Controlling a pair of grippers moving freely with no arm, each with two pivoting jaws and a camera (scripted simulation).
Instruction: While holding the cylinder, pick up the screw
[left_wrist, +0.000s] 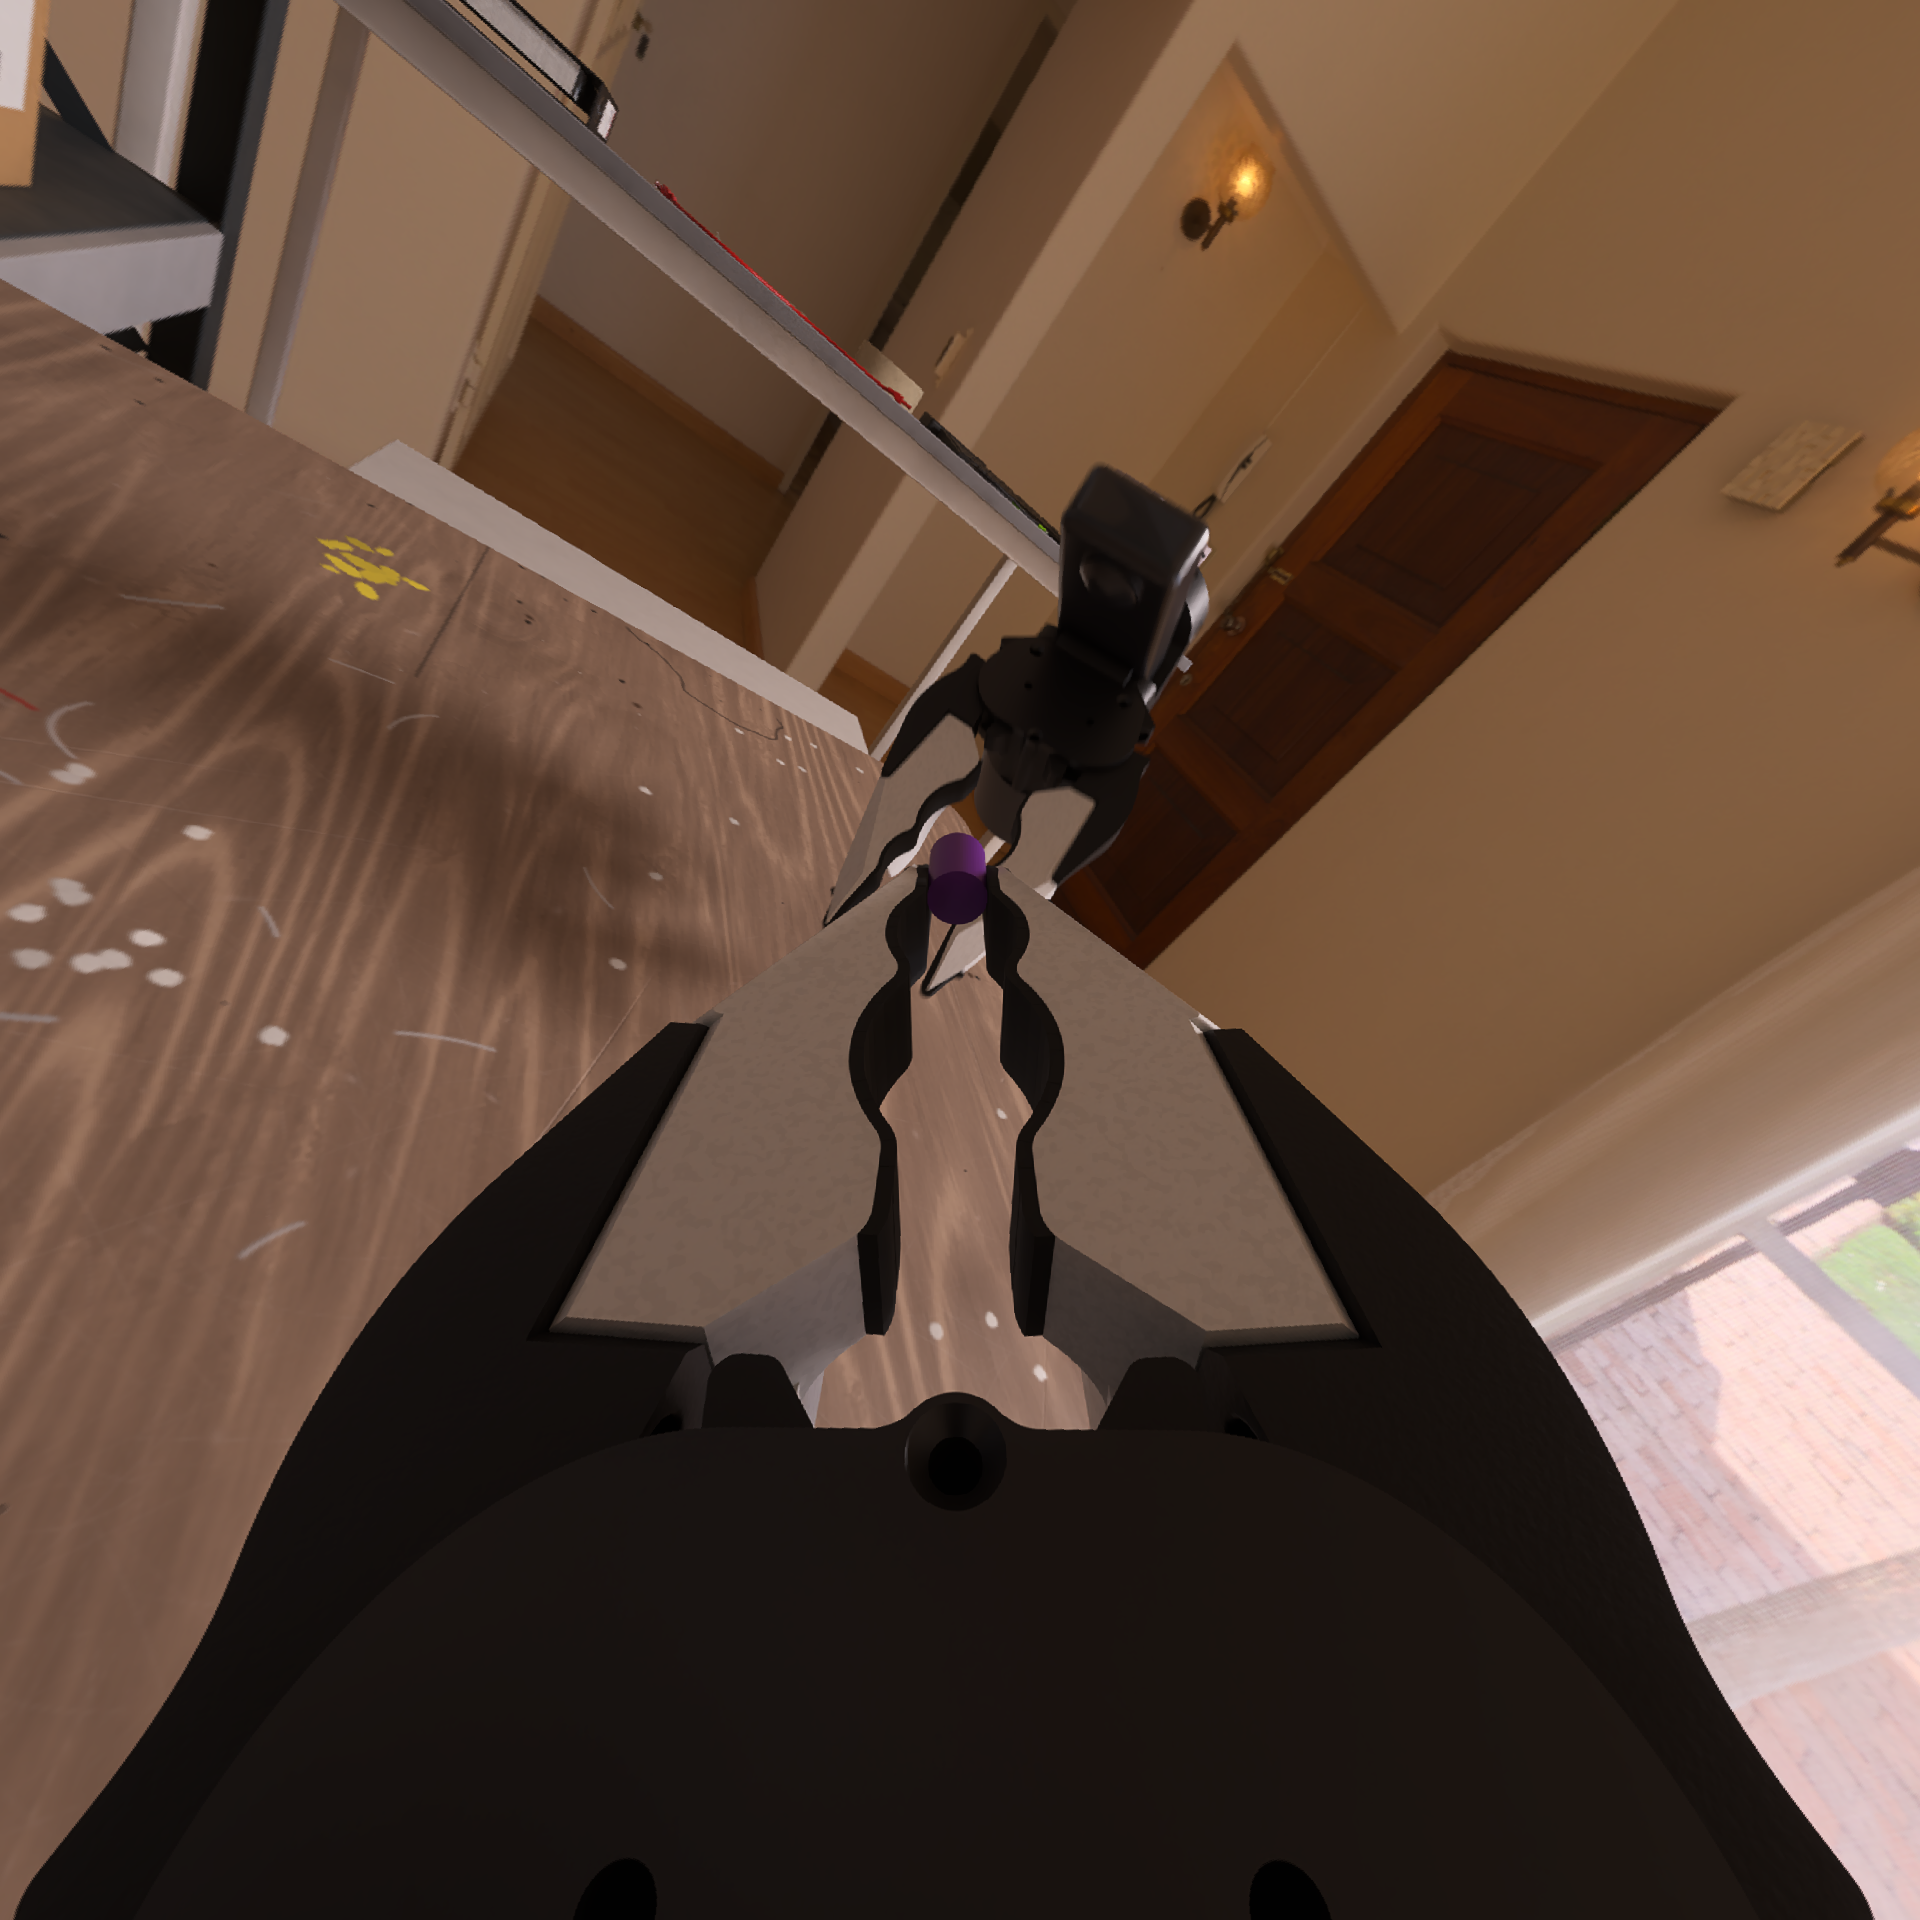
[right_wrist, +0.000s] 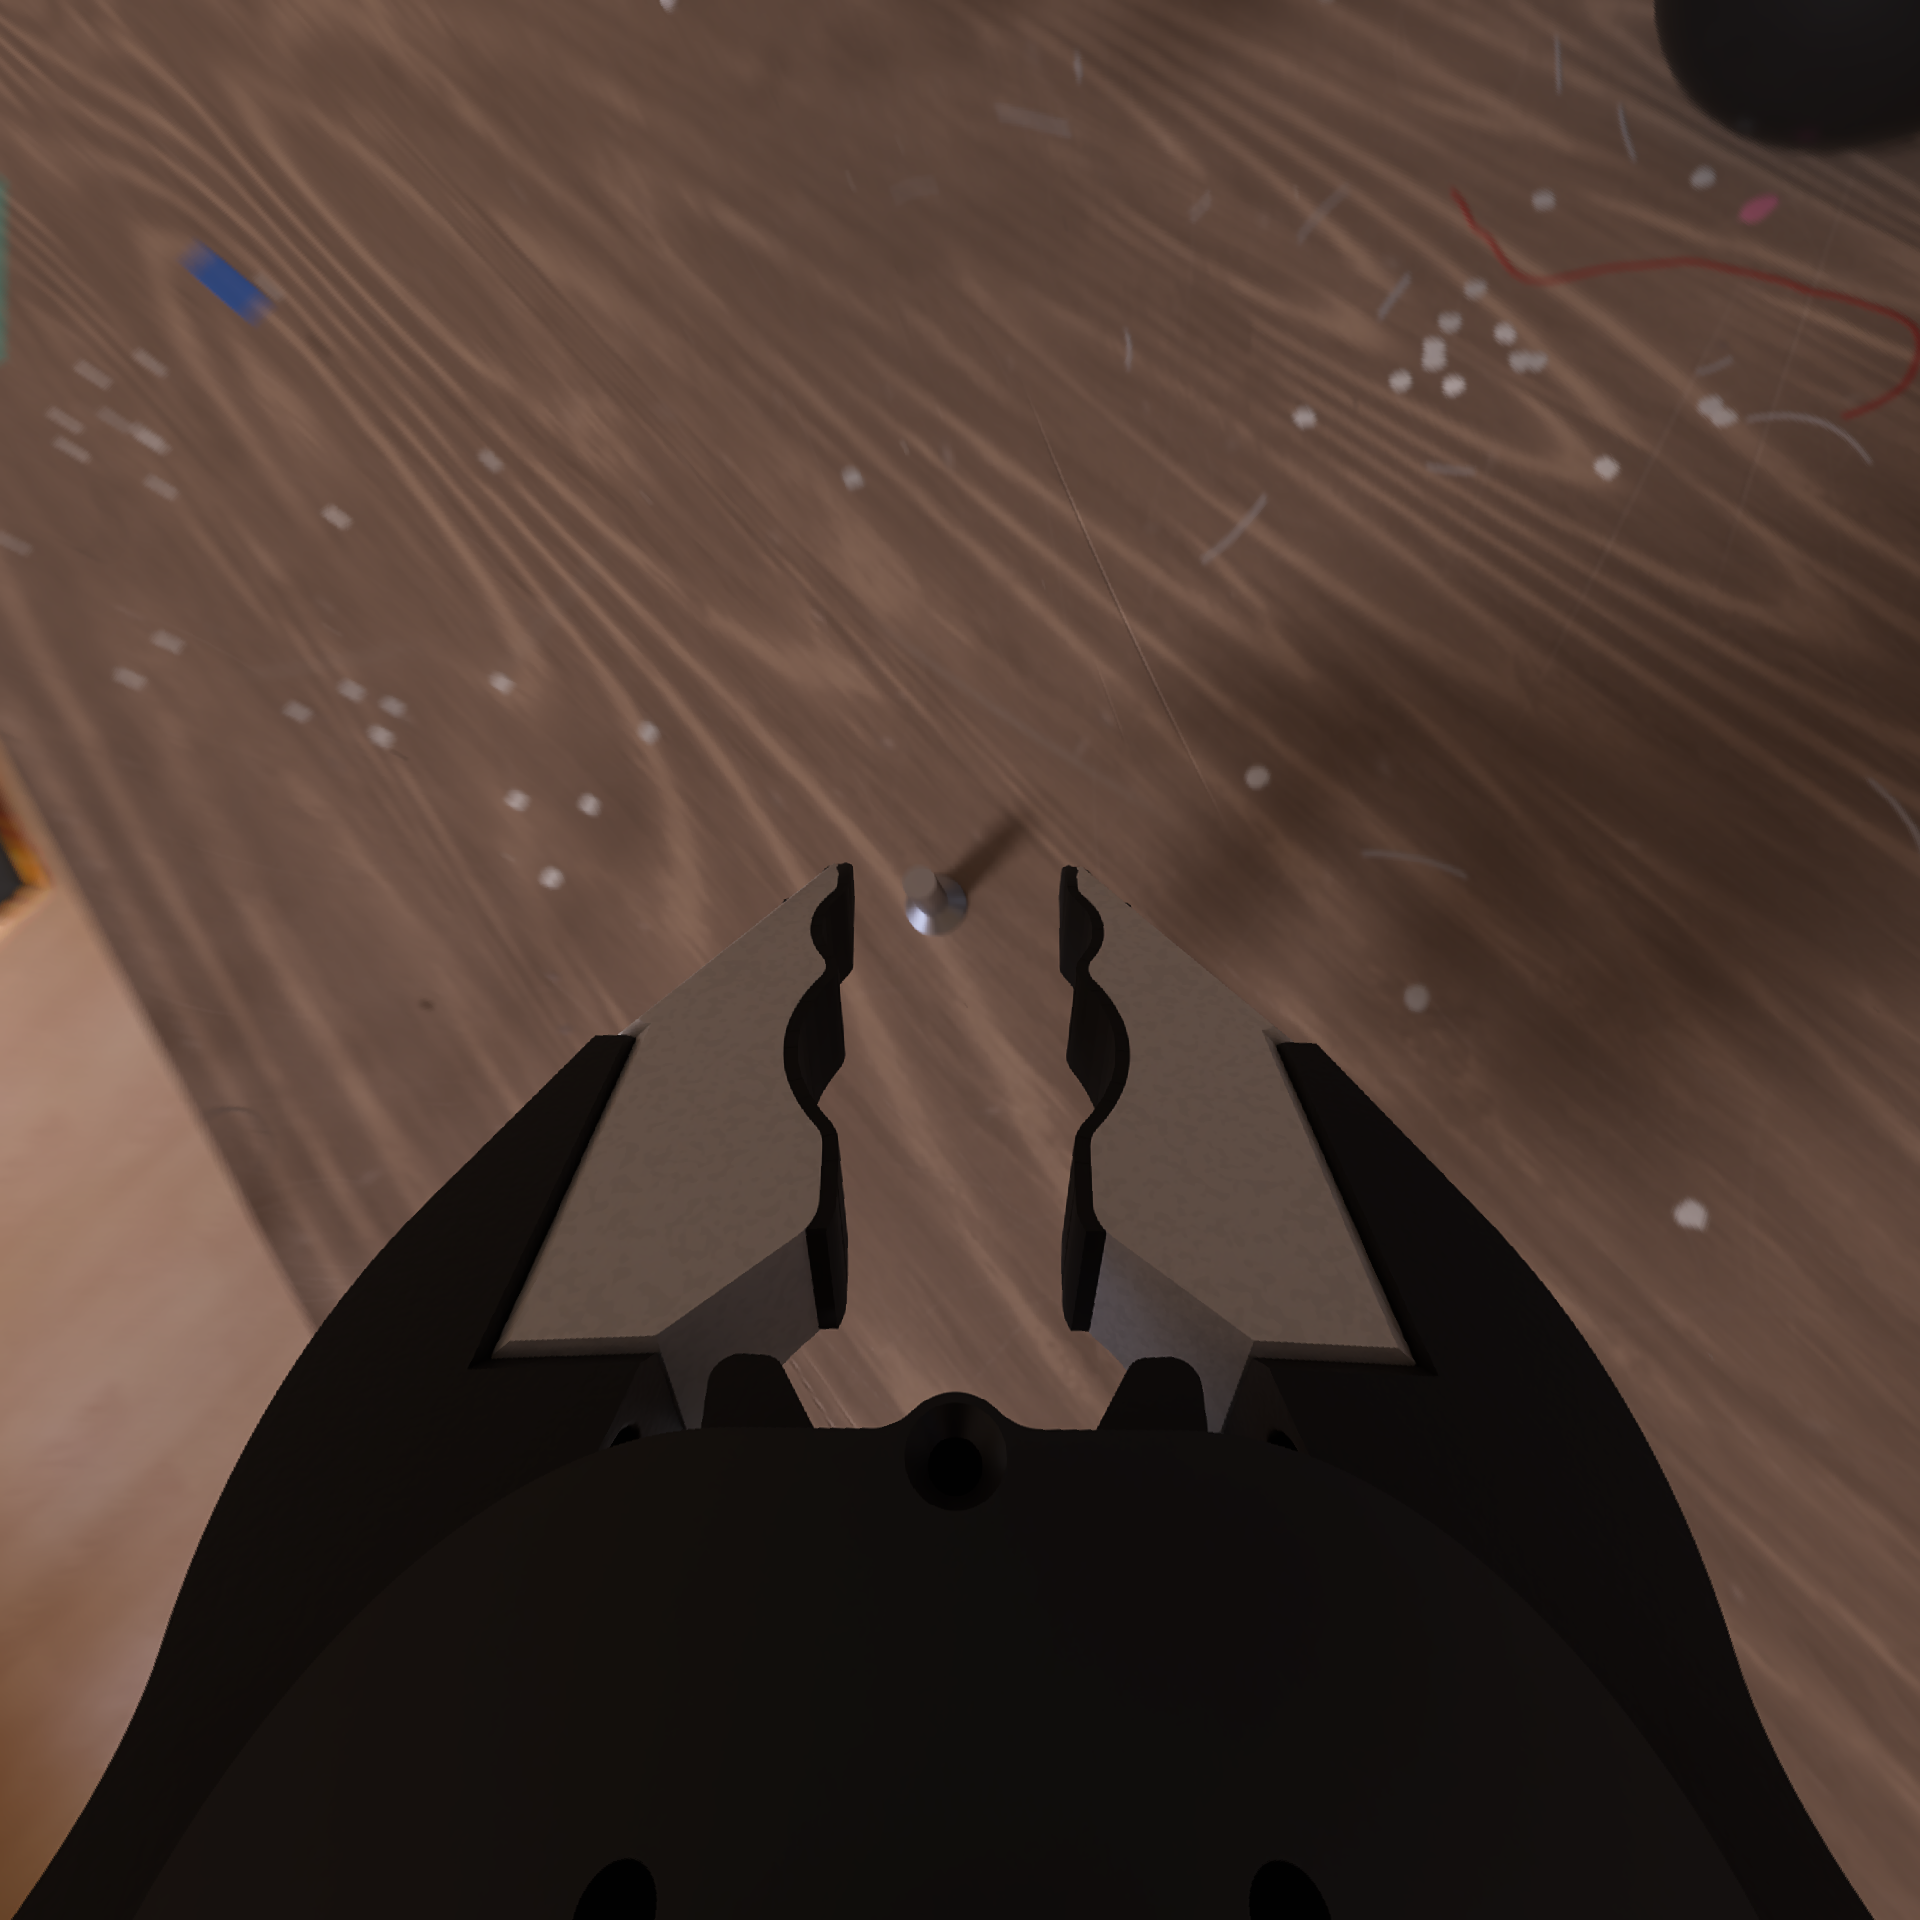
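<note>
1. From my left gripper (left_wrist: 956, 899) I see the first half done: its fingers are drawn in on the purple cylinder (left_wrist: 956, 881), pinched right at the tips and lifted clear of the wooden table (left_wrist: 312, 883).
2. The cylinder's round end faces back toward my left camera, so I judge its long axis runs roughly forward along the fingers, tipped a little upward.
3. My right gripper (right_wrist: 956, 899) is parted fairly wide and has hold of nothing. It also shows beyond the cylinder in the left wrist view.
4. The screw (right_wrist: 940, 899) lies on the table just ahead of the right tips, between them and nearer the left-hand finger.
5. Its bright head points back toward the right gripper; the thin shank runs away forward and to the right, so the long axis sits oblique to the finger gap.
6. Left to do, as I judge it: close on the screw and lift.
</note>
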